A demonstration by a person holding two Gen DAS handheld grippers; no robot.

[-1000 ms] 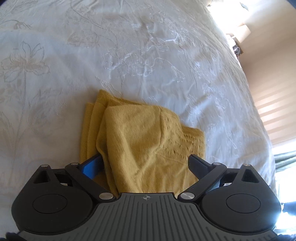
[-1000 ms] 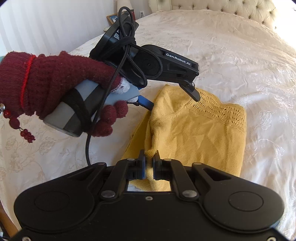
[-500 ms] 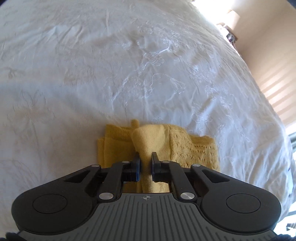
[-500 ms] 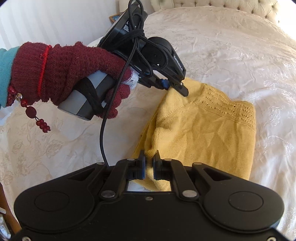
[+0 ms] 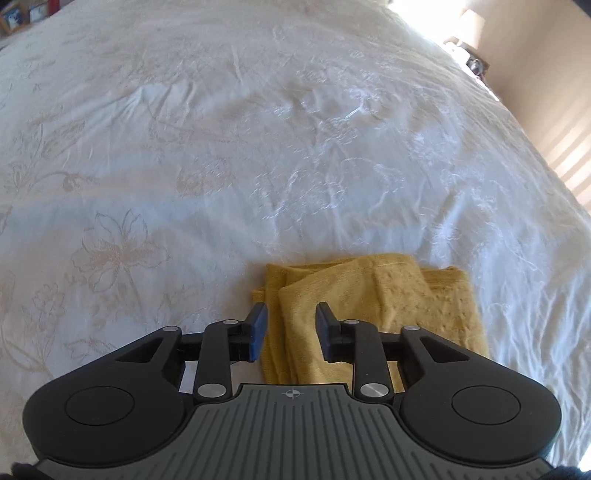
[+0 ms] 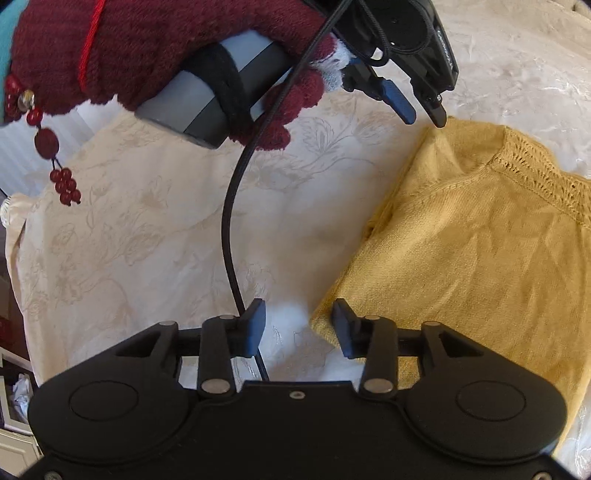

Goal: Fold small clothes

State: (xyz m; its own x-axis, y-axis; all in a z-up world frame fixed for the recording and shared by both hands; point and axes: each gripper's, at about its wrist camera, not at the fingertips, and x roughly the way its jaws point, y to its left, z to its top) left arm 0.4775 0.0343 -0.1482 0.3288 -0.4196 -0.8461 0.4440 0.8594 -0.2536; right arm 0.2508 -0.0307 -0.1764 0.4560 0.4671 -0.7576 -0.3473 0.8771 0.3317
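Observation:
A folded mustard-yellow knit garment point(image 5: 373, 310) lies flat on the white bedspread point(image 5: 258, 147); it also shows in the right wrist view point(image 6: 480, 251). My left gripper point(image 5: 290, 338) is open and empty, just above the garment's near left edge. In the right wrist view the left gripper point(image 6: 424, 110) hovers over the garment's far corner, held by a hand in a dark red glove point(image 6: 147, 48). My right gripper point(image 6: 299, 326) is open and empty, beside the garment's near left corner, which sits by the right finger.
A black cable point(image 6: 232, 229) hangs from the left gripper down across the bedspread point(image 6: 147, 258) toward my right gripper. The bed's right edge and a tan wall point(image 5: 546, 92) are at the far right. A tufted headboard point(image 6: 576, 7) is at the back.
Both grippers have opened and let go of the garment. The left one shut on a fold half a second ago, then opened and lifted back. The garment now lies folded flat.

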